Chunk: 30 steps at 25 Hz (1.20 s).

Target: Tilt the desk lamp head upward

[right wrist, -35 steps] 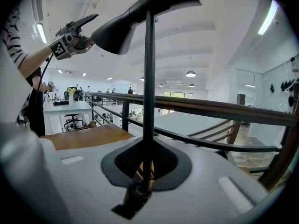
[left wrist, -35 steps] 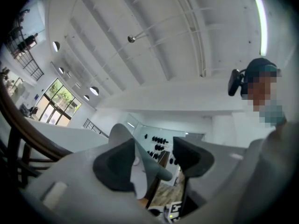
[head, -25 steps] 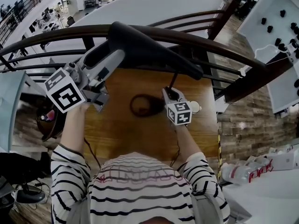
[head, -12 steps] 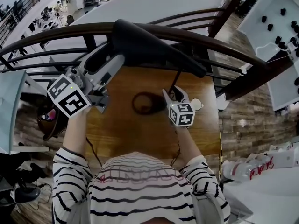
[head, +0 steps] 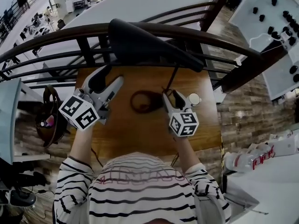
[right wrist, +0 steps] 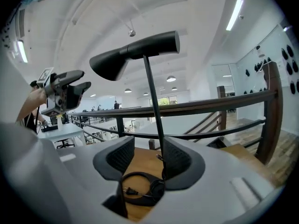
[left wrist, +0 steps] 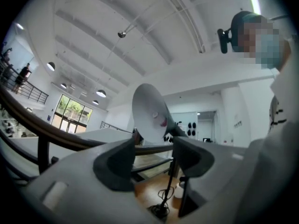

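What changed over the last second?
The right gripper opened its jaws off the thin black lamp stem, which now stands loose between them. The left gripper drew back from the black tapered lamp head toward the person, jaws open. Lamp head, coiled black cord and wooden table look unchanged.

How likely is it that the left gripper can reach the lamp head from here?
Probably yes. The left gripper is open and empty, and the lamp head shows just above its fingers, with nothing between them.
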Tool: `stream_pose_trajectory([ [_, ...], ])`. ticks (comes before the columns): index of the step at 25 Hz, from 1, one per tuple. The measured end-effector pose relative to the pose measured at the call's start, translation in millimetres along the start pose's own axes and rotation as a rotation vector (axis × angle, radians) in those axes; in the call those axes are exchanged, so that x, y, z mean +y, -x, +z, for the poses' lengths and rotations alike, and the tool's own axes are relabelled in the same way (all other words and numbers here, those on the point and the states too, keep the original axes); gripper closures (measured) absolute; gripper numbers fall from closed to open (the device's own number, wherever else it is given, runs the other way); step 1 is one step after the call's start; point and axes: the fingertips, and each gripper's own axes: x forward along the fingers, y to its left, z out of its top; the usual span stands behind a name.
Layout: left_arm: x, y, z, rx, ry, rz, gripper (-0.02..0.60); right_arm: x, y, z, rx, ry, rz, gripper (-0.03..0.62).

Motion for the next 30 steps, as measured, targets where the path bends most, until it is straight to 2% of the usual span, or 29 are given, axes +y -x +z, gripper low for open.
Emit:
stream_pose_trajectory([
  [4, 1.8, 5.9, -25.0, 0.042, 0.027, -0.009, 0.341, 11.3, 17.5, 2.8, -0.036, -0.027, -0.034, 0.452],
  [10, 5.8, 20.5, -53.8, 0.065, 0.04, 0.004, 0.442, 31.1, 42.8, 4.5, -0.084, -0.051, -0.075, 0.511],
  [16, 0.4, 36.3, -87.8, 0.131, 0.061, -0.016, 0.509, 52.5, 61.6, 0.5, -0.106, -0.074, -0.105, 0.591],
  [21, -2.0, 51.3, -111.0, 0.189, 0.074, -0.05, 0.574, 73.7, 68.0, -4.0, -0.122, -0.095, -0.115, 0.594],
  [30, -10.6, 81.6, -136.2, 0.251, 0.086, -0.092, 0.578, 105.1, 83.7, -23.1, -0.116, -0.116, -0.143, 0.594],
])
